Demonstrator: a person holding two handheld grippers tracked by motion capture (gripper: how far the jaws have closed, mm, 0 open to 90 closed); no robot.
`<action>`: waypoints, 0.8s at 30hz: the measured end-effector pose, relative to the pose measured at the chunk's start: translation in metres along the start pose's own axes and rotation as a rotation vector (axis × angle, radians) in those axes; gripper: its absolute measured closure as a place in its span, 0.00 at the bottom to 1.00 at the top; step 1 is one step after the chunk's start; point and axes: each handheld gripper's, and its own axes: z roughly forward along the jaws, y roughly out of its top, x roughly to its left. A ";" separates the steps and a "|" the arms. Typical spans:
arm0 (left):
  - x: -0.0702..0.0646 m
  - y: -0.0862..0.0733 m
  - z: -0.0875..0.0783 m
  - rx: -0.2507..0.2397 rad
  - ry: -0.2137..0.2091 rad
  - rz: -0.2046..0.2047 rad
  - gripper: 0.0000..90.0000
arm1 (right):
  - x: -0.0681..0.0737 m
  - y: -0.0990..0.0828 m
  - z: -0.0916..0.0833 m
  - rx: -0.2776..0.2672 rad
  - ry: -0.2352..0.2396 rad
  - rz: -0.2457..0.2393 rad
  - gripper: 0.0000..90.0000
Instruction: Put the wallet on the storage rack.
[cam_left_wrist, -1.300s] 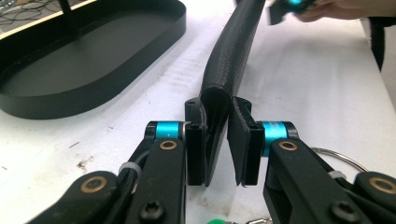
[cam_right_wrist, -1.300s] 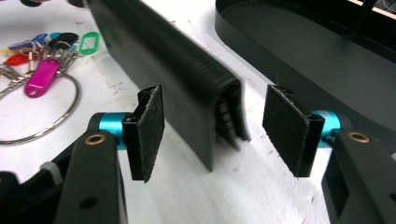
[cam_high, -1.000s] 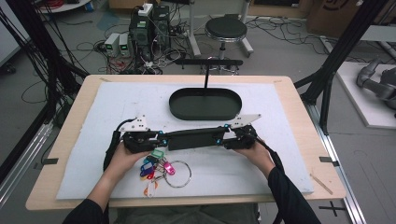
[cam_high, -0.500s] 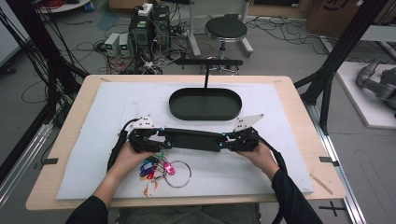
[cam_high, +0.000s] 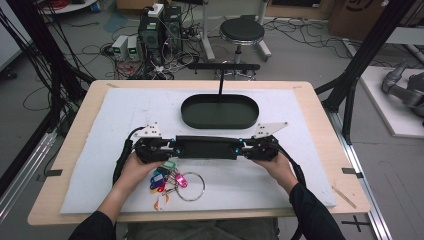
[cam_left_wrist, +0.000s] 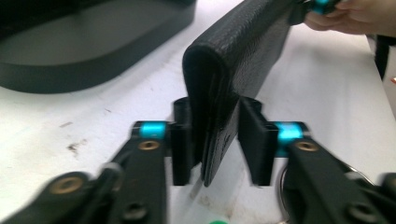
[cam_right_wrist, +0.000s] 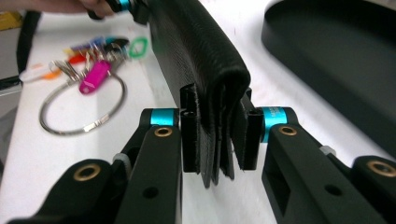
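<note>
White mat (cam_high: 300, 115) underneath: the right gripper (cam_right_wrist: 218, 140) has just closed and clamps one end of the wallet (cam_high: 206, 148). The left gripper (cam_left_wrist: 215, 140), jaws just closing, straddles the other end with slack. The wallet stands on edge before the tray (cam_high: 220, 111), probably liftable once both grip.

Each hand-held gripper, left (cam_high: 176, 148) and right (cam_high: 240, 148), is black with a grey three-cornered plate on top and a black cable trailing behind. Jaws carry turquoise collars, brass-coloured rivets and ribbed black pads (cam_right_wrist: 190, 135). The person's sleeves (cam_high: 312, 212) are dark.
</note>
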 end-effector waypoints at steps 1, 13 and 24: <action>0.000 0.000 -0.001 -0.003 0.010 -0.005 0.61 | 0.001 0.003 -0.002 -0.009 -0.007 -0.010 0.86; -0.008 0.007 -0.030 -0.082 0.105 -0.010 0.51 | 0.002 0.021 -0.029 -0.100 -0.109 -0.037 0.87; -0.038 0.007 -0.063 -0.147 0.163 0.002 0.39 | -0.017 0.038 -0.038 -0.138 -0.295 0.012 0.87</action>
